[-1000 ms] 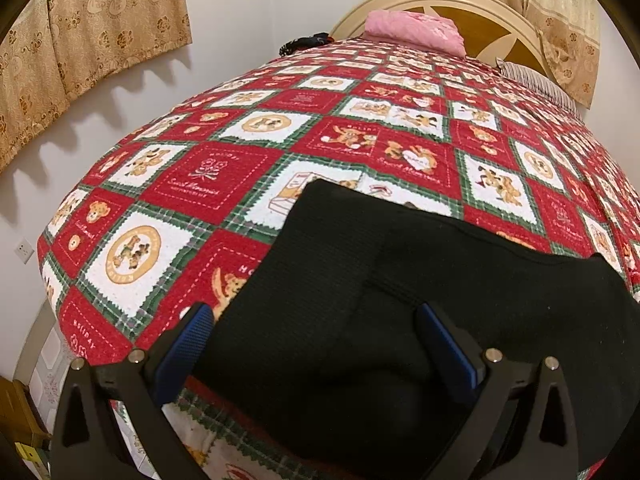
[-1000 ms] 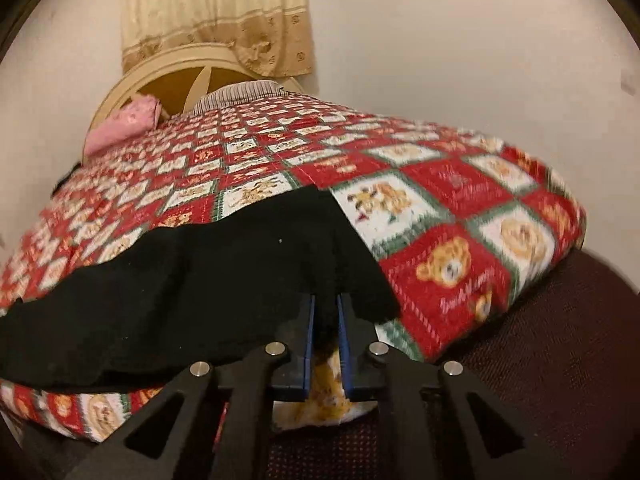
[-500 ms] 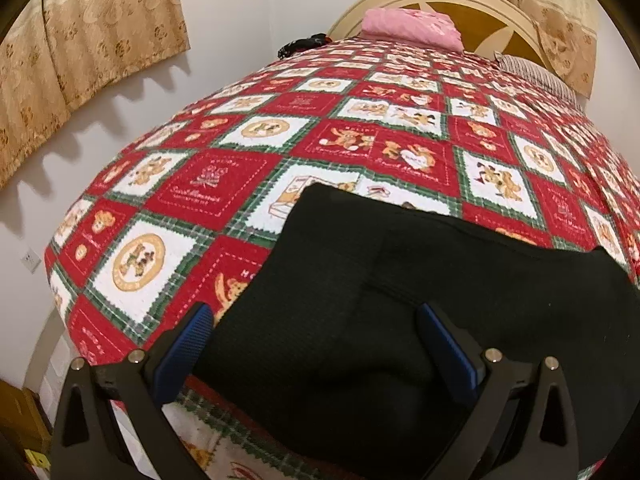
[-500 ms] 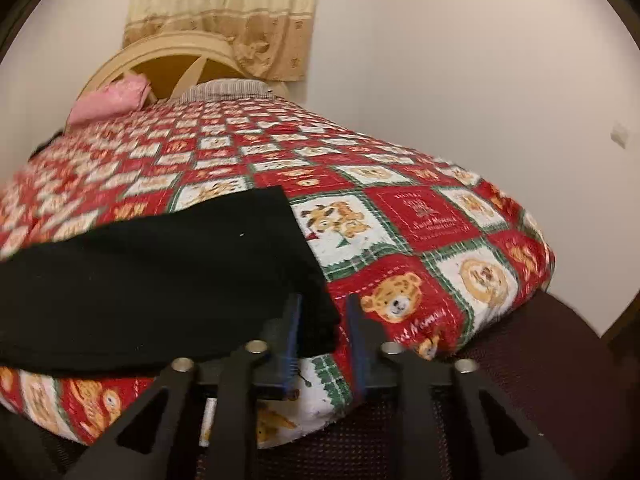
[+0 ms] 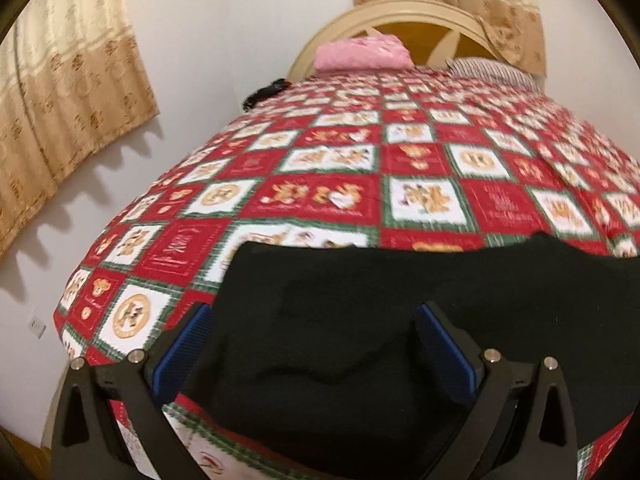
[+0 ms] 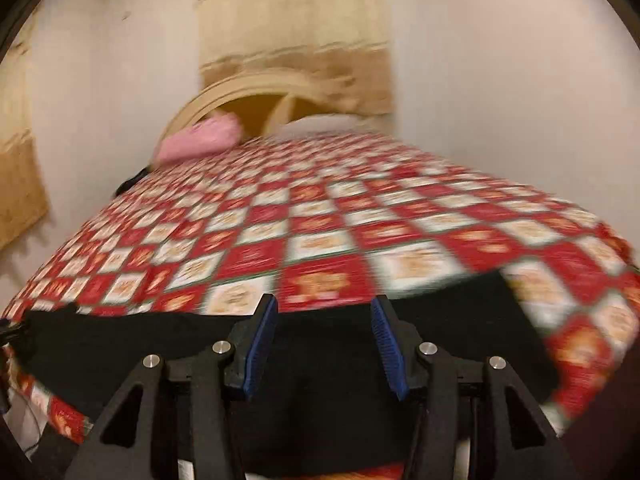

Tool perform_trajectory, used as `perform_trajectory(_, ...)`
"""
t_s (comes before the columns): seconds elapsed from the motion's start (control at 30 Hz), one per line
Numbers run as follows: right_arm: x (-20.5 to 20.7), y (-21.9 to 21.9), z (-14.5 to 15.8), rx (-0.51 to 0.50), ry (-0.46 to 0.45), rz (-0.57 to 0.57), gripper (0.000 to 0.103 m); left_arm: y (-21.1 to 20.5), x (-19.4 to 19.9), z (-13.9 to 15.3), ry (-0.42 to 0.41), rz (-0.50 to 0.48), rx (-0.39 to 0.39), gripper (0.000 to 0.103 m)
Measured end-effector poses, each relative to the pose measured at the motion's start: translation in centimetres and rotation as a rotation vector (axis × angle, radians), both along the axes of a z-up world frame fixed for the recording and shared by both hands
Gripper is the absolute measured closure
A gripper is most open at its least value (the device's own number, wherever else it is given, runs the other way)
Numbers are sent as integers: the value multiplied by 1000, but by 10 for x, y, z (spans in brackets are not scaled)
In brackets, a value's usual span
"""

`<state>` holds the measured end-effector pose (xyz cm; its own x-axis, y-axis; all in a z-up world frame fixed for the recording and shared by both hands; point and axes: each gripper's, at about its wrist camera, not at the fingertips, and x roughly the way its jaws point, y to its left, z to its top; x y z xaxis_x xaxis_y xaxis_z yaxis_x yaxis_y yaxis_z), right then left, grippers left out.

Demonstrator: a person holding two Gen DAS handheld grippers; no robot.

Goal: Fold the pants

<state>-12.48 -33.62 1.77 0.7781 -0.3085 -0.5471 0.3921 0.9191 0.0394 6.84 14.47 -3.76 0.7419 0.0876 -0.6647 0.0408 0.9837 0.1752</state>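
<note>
The right hand-held gripper [image 6: 324, 340], jaws opening and gripping nothing, and the wide-open left hand-held gripper [image 5: 312, 344] both hover over the folded black knit pants [image 5: 360, 320] lying at the near edge of the red-and-white patchwork quilted bed [image 5: 400, 184].

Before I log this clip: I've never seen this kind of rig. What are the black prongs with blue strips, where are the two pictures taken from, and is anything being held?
The prongs belong to two handheld grippers, one per hand, each carrying a camera that looks out along its fingers. One picture looks past the left gripper, the other past the right gripper. Black pants lie on a red patchwork quilt covering a bed, with a pink pillow by the headboard. The left gripper is open, the pants below it. The right one's jaws are opening; nothing is held.
</note>
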Motion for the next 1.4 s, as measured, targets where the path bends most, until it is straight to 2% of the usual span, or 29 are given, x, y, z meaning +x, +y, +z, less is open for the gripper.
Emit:
perform_trajectory(0.1,25,-4,-21,5,60,-33,53,0,3,-12,36,3,14,0)
perform_trajectory(0.17,32,-23,-42,50,123,-87,53,5,2,-19,44,1,-23,0)
perform_trajectory(0.27,27,-25,-39,33,123,-32,53,12,2,-20,53,5,-95,0)
perform_trajectory(0.33,10,-25,-19,-18,82,-85,53,11,2,-20,60,3,-103,0)
perform_trajectory(0.4,-25,-40,5,-35,-50,-164,53,8,2,-20,58,3,-92,0)
perform_trajectory(0.47,-48,-59,14,-23,-101,-260,53,6,1,-20,54,11,-92,0)
perform_trajectory(0.57,-76,-88,2,3,-74,-398,52,6,0,-21,50,20,-93,0)
perform_trajectory(0.67,-90,-107,-28,79,-18,-447,52,6,1,-21,56,26,-93,0)
perform_trajectory(0.7,-93,-111,-37,109,-13,-442,52,6,2,-20,60,28,-92,0)
perform_trajectory(0.73,-98,-108,-37,98,-45,-434,51,6,2,-20,63,30,-91,0)
perform_trajectory(0.83,-101,-108,-35,130,-46,-440,51,6,3,-20,68,33,-90,0)
perform_trajectory(1.0,-94,-98,-36,90,34,-399,55,6,4,-21,65,38,-91,0)
perform_trajectory(1.1,-95,-98,-36,100,32,-381,76,6,5,-21,65,37,-94,0)
perform_trajectory(1.13,-94,-99,-35,110,30,-374,87,6,5,-21,66,36,-95,0)
perform_trajectory(1.2,-89,-97,-28,106,43,-374,91,7,6,-20,72,35,-97,0)
perform_trajectory(1.33,-74,-52,9,86,-54,-236,91,11,4,-14,77,30,-131,0)
perform_trajectory(1.4,-52,-8,31,48,-88,-98,91,12,0,-8,60,24,-153,0)
